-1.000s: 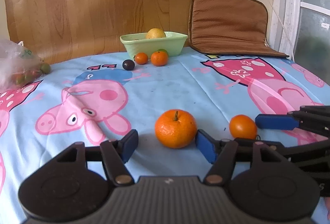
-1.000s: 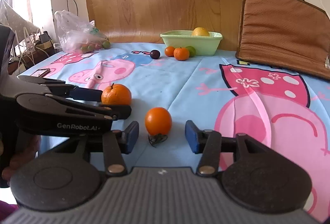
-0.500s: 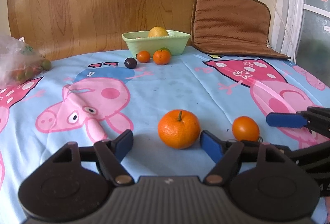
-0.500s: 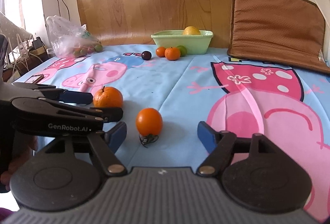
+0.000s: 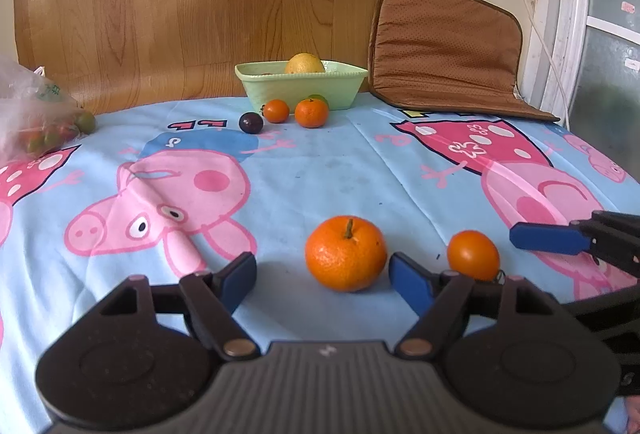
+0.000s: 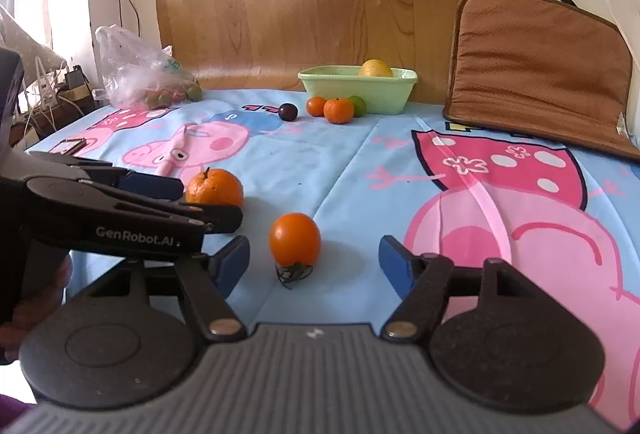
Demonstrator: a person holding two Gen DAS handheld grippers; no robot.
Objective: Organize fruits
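Straddling fruit with both sets of jaws apart: left gripper point(image 5: 322, 276) around mandarin point(image 5: 346, 253), off-centre, nearly touching right pad; right gripper point(image 6: 314, 262) around persimmon point(image 6: 295, 239). Centring first, closing gently, then carrying to far-off green bowl point(image 5: 301, 84).

My left wrist view sits low over the tablecloth point(image 5: 320, 174), looking across to the green bowl point(image 5: 301, 84) by the back wall. My right wrist view faces likewise from just alongside. Both share the near mandarin point(image 5: 346, 253) point(image 6: 214, 187), the bowl point(image 6: 357, 90) and the brown cushion point(image 5: 444, 42).
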